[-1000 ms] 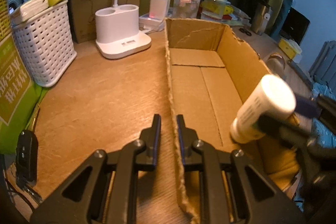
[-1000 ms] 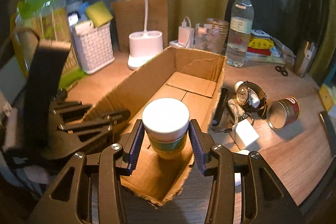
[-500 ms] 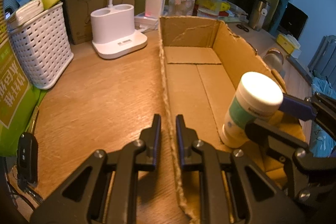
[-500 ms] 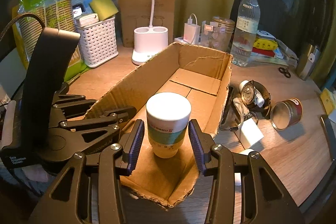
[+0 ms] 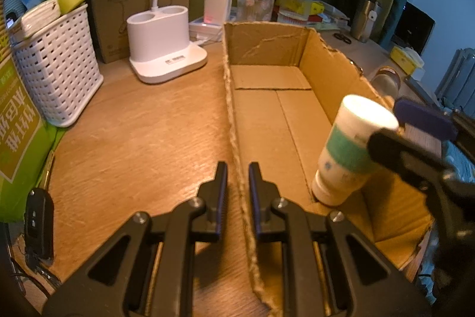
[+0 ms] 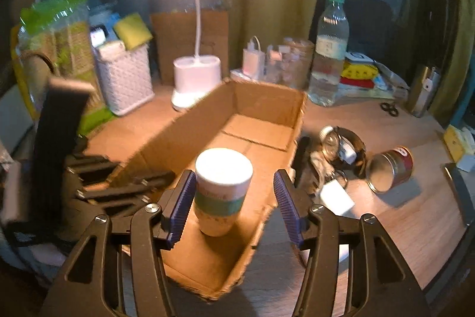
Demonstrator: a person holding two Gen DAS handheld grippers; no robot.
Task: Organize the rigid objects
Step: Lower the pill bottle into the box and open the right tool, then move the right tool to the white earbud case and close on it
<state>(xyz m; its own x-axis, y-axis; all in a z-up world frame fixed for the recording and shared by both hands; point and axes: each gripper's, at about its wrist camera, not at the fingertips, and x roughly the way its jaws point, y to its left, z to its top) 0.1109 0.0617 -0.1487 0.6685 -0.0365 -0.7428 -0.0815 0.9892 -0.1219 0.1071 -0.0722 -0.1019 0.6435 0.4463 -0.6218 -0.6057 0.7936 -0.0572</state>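
Cardboard box (image 6: pixel 261 135), open-topped, on wooden table (image 5: pixel 133 144). Contents: one white bottle (image 6: pixel 221 192) with a green label band, standing upright on the box floor at the near end. Right gripper (image 6: pixel 234 204): jaws have just been opening and stand apart either side of the bottle, left pad close against it, right pad clear. Left gripper (image 5: pixel 237 192): jaws narrow, pinching the box's near side wall between them. Beside the box, right: red tin can (image 6: pixel 390 168) on its side, watch (image 6: pixel 338 141). Behind: white lamp base (image 5: pixel 166 49), white basket (image 5: pixel 59 70), water bottle (image 6: pixel 329 49).
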